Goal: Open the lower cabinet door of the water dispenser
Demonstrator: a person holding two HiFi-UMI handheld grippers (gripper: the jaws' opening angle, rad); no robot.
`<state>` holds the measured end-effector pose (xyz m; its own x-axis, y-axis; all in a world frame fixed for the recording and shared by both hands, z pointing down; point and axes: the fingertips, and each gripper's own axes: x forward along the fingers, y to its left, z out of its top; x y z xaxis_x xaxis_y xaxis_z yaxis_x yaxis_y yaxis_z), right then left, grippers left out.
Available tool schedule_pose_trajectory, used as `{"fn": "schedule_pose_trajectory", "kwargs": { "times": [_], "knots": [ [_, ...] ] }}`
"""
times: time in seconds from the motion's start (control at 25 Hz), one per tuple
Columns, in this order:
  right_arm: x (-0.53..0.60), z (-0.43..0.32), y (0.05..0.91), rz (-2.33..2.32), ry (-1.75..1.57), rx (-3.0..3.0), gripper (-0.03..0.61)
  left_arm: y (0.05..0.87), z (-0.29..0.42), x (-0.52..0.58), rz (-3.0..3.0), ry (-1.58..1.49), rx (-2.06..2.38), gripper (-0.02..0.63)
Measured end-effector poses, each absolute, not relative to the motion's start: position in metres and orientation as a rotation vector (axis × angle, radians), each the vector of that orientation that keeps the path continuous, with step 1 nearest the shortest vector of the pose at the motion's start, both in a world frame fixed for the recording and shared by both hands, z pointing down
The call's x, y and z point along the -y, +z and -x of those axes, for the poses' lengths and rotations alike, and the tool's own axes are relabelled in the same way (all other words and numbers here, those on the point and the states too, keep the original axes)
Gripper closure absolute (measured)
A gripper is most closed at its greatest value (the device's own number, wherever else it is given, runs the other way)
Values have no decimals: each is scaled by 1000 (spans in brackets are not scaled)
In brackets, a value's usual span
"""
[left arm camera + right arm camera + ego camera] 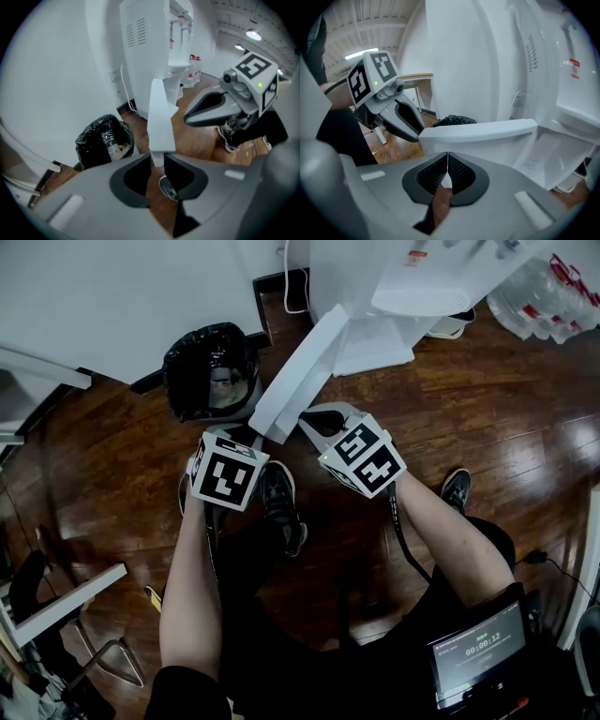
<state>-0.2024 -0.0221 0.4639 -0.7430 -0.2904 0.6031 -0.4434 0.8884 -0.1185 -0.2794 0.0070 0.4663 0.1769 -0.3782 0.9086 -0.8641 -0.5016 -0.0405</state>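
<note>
The white water dispenser (394, 277) stands at the far wall, and its lower cabinet door (300, 367) is swung wide out toward me. My left gripper (158, 161) is shut on the door's free edge (159, 117), whose white panel runs between the pads. In the head view that gripper (246, 439) sits at the door's near end. My right gripper (447, 159) is shut with nothing in it, just short of the door (478, 133) and to its right (319, 423). The open cabinet interior (553, 154) shows white.
A bin with a black bag (211, 371) stands left of the door, against the wall. Packs of bottled water (548, 306) lie right of the dispenser. A cord (291, 287) hangs down the wall. The person's shoes (281, 502) stand on the wooden floor below the grippers.
</note>
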Motion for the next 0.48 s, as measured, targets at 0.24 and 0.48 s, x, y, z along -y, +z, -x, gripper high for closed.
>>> {"fn": "schedule_pose_trajectory", "kwargs": {
  "times": [0.24,0.48],
  "knots": [
    [40,156,446,-717,369,2458,573,454,237,-37,-2060,1430,903,516],
    [52,114,423,-848,368,2486,574,429,151,1,-2258,1265,911,526]
  ]
}}
